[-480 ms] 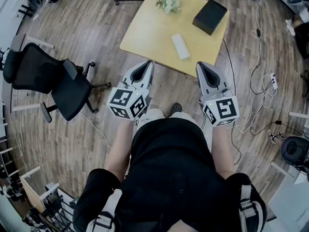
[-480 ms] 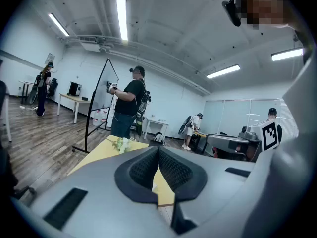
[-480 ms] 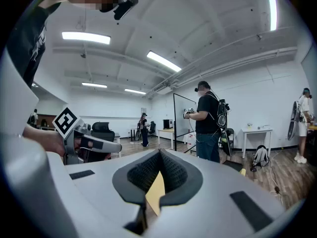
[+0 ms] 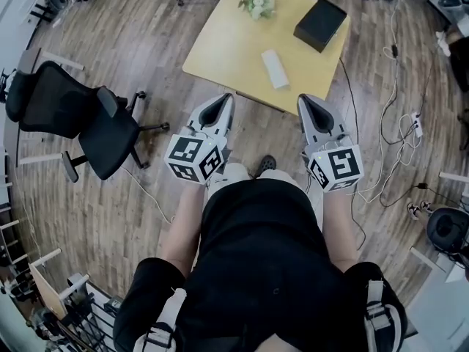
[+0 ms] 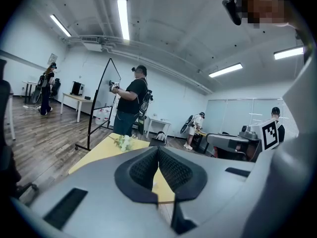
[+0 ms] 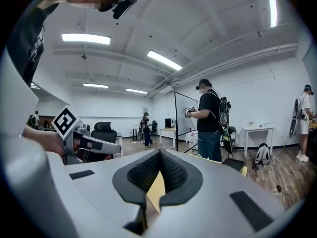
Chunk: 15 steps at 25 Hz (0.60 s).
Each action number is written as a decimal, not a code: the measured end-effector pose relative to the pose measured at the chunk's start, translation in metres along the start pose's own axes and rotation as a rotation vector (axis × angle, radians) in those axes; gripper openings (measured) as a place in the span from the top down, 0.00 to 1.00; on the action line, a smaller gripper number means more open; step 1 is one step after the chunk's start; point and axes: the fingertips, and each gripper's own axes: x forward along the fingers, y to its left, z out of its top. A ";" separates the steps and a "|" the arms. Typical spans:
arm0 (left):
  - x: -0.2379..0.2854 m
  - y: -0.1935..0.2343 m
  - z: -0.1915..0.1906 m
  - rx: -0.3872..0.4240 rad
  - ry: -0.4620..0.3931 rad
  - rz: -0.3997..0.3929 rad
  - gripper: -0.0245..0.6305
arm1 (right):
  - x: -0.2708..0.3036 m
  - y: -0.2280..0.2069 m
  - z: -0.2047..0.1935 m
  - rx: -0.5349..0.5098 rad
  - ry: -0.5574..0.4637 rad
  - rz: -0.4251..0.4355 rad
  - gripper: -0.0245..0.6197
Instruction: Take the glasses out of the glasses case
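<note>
The person stands just short of one yellow table (image 4: 223, 53), a tool in each hand, two in all. The left gripper (image 4: 226, 98) and the right gripper (image 4: 303, 100) are held side by side, apart, both aimed toward the table's near edge and not over it. Each carries one marker cube, the left one (image 4: 194, 158) and the right one (image 4: 335, 167).

In its own view the left gripper (image 5: 158, 150) has its two dark ribbed pads meeting at the tips, with nothing caught between them. Only a sliver of the yellow tabletop shows through the slot lower down. The right gripper (image 6: 159, 155) looks the same: pads pressed together at the tips and empty.

Three things lie on the table, all out of reach of the jaws. One black boxy case (image 4: 320, 24) sits at the far right corner. One white oblong thing (image 4: 275, 70) lies nearer the middle. One small bunch of pale flowers (image 4: 255, 4) sits at the far edge. Which of the first two is the glasses case I cannot tell, and no glasses show.

One black office chair (image 4: 84, 119) stands on the wooden floor to the left. Cables (image 4: 396, 123) trail on the floor to the right. Past the table, four other people show in the left gripper view, the nearest one (image 5: 131, 103) in a black top.
</note>
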 end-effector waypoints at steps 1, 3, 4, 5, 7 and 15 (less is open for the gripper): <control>-0.001 -0.002 -0.002 -0.002 0.001 0.004 0.93 | -0.001 -0.001 -0.001 0.000 -0.002 -0.001 0.94; -0.003 -0.003 -0.007 -0.008 0.007 0.015 0.93 | -0.002 -0.001 -0.006 0.006 0.004 0.002 0.94; -0.003 -0.004 -0.011 -0.013 0.011 0.021 0.93 | -0.002 -0.001 -0.009 0.008 0.014 0.004 0.94; -0.003 -0.003 -0.014 -0.018 0.015 0.026 0.93 | -0.001 -0.001 -0.013 0.007 0.026 0.003 0.94; -0.002 -0.002 -0.019 -0.029 0.023 0.034 0.93 | 0.002 -0.004 -0.020 0.008 0.052 -0.010 0.94; 0.004 0.010 -0.035 -0.064 0.060 0.039 0.93 | 0.013 -0.019 -0.048 0.034 0.138 -0.065 0.93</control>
